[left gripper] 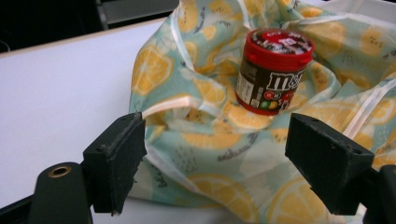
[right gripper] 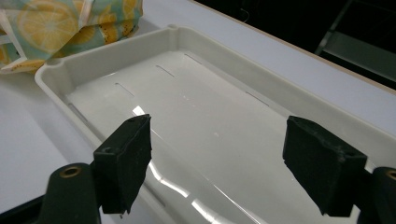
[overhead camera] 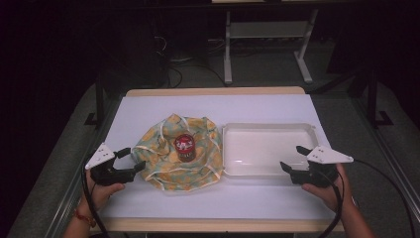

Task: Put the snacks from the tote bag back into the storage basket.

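One M&M's jar [left gripper: 273, 72] on one lemon-print cloth [left gripper: 219, 140], one white tray [right gripper: 196, 107], two grippers, left gripper [overhead camera: 130, 159] and right gripper [overhead camera: 294, 157], jaws spread, holding nothing; jar's base hidden in folds.

One candy jar [overhead camera: 184, 147], one lemon-print cloth bag [overhead camera: 163, 163], one white tray [overhead camera: 267, 171], two grippers.

The small brown plastic candy jar with a red lid [left gripper: 273, 70] carries the white "m&m's" logo across its side, partly cut off by the fabric fold. Its white side label and the printing on the lid are too small to read.
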`<action>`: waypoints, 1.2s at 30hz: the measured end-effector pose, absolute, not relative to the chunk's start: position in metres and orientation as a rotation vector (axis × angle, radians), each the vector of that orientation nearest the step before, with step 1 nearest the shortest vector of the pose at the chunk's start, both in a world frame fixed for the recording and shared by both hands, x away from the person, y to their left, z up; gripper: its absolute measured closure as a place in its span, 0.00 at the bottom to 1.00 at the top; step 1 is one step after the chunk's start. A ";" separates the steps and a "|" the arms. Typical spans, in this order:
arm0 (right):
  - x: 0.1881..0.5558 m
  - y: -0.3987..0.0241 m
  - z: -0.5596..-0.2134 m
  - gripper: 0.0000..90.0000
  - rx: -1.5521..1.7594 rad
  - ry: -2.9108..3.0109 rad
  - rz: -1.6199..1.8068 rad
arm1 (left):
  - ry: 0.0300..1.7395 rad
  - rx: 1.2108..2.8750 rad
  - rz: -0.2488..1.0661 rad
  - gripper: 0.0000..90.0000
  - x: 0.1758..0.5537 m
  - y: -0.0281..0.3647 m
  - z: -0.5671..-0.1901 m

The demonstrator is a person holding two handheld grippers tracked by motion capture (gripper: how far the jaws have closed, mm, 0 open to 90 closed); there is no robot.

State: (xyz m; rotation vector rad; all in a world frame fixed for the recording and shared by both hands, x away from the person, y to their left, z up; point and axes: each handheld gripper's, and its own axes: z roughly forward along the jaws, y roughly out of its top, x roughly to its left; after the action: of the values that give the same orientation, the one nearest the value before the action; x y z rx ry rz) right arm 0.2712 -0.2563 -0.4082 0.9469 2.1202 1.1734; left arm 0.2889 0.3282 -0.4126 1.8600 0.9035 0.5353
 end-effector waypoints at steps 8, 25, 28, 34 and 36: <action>0.270 -0.256 -0.410 0.26 0.952 2.126 1.160 | 0.906 1.860 0.547 0.22 0.289 0.321 -0.408; 0.269 -0.257 -0.407 0.26 0.950 2.107 1.173 | 0.920 1.873 0.499 0.19 0.288 0.309 -0.402; 0.269 -0.258 -0.406 0.26 0.947 2.105 1.178 | 0.920 1.880 0.492 0.19 0.288 0.306 -0.402; 0.269 -0.260 -0.406 0.26 0.953 2.100 1.182 | 0.907 1.890 0.467 0.19 0.289 0.302 -0.398; 0.269 -0.260 -0.406 0.26 0.954 2.098 1.183 | 0.907 1.900 0.472 0.19 0.289 0.300 -0.397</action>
State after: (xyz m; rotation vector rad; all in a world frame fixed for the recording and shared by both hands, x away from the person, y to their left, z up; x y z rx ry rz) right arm 0.2686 -0.2605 -0.4056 0.9536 2.0978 1.1834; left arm 0.2895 0.3000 -0.3966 1.8996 0.9065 0.4722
